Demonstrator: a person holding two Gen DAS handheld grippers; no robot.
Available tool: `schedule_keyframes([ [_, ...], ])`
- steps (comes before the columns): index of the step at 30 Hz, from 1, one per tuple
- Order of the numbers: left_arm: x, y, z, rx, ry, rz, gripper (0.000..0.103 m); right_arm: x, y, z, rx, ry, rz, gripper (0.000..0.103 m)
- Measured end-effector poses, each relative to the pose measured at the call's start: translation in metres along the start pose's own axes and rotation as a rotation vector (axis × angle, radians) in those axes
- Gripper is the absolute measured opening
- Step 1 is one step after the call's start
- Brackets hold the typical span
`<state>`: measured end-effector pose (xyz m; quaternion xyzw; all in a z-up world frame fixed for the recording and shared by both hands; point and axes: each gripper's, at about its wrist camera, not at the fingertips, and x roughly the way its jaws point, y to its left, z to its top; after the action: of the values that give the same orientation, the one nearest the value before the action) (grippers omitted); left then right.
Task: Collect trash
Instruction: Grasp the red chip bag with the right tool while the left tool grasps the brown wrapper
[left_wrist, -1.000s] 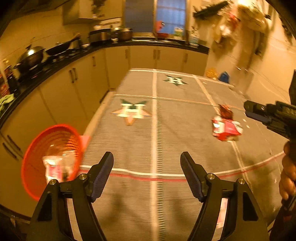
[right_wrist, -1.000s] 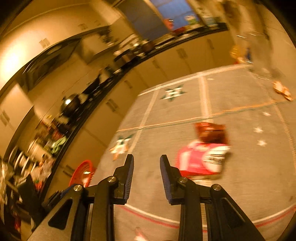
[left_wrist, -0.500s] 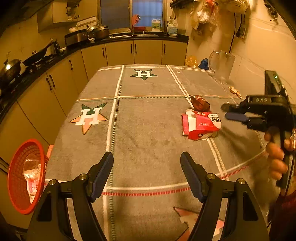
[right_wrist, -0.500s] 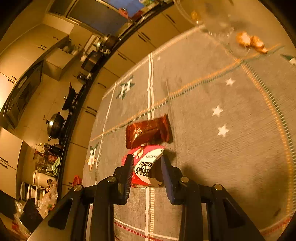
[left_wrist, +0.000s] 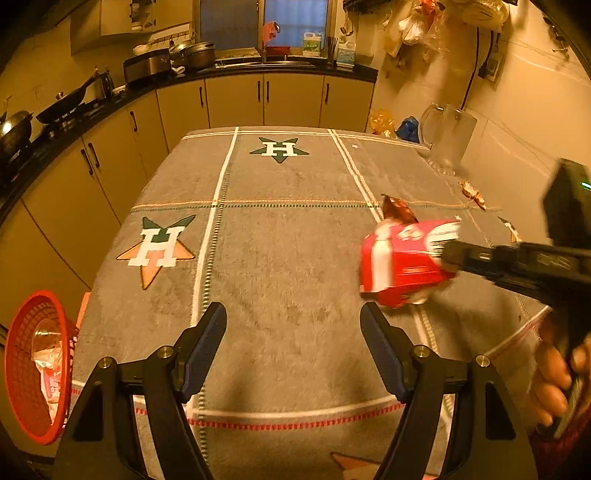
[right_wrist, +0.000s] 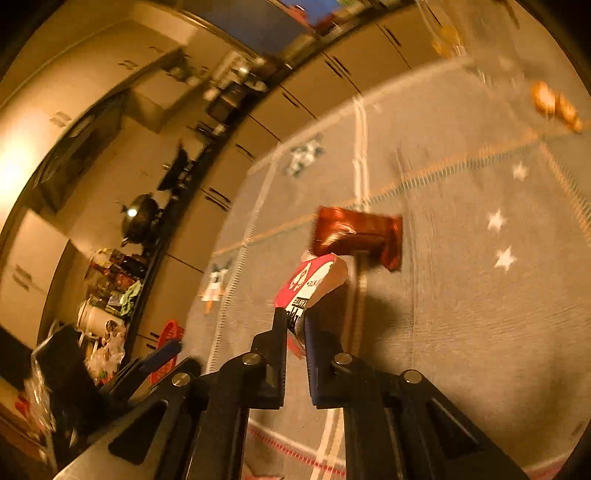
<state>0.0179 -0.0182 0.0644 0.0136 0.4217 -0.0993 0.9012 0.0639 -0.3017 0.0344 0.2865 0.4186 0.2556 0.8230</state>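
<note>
The desk (left_wrist: 288, 258) wears a grey cloth with star emblems (each marked H). A brown wrapper (right_wrist: 358, 234) lies on it; a small golden wrapper (left_wrist: 472, 192) and clear pitcher (left_wrist: 448, 138) occupy its far-right edge.

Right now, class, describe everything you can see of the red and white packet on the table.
The red and white packet is a crumpled, flattened wrapper with dark printed lettering, apparently thin card or foil. One end is pinched between the right gripper's fingers, tilting it up off the grey tablecloth. A brown wrapper lies just behind it; whether they touch is unclear.
</note>
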Motion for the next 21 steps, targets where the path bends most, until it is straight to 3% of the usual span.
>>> schedule_keyframes([
  [5,0.009,-0.01,0.02,-0.032,0.007,-0.032,0.074,-0.056,0.02,-0.011,-0.097,-0.159,-0.039,0.01],
  [8,0.018,-0.021,0.033,-0.053,0.013,-0.056,0.074,-0.084,0.026,-0.014,-0.15,-0.317,-0.214,0.01],
  [11,0.034,-0.034,0.045,-0.08,0.028,-0.082,0.075,-0.094,0.016,-0.012,-0.115,-0.4,-0.288,0.01],
  [17,0.084,-0.055,0.067,-0.105,0.111,-0.107,0.076,-0.095,-0.012,-0.011,-0.026,-0.416,-0.239,0.01],
  [21,0.107,-0.059,0.079,-0.175,0.133,-0.179,0.076,-0.094,-0.011,-0.011,-0.029,-0.421,-0.241,0.01],
])
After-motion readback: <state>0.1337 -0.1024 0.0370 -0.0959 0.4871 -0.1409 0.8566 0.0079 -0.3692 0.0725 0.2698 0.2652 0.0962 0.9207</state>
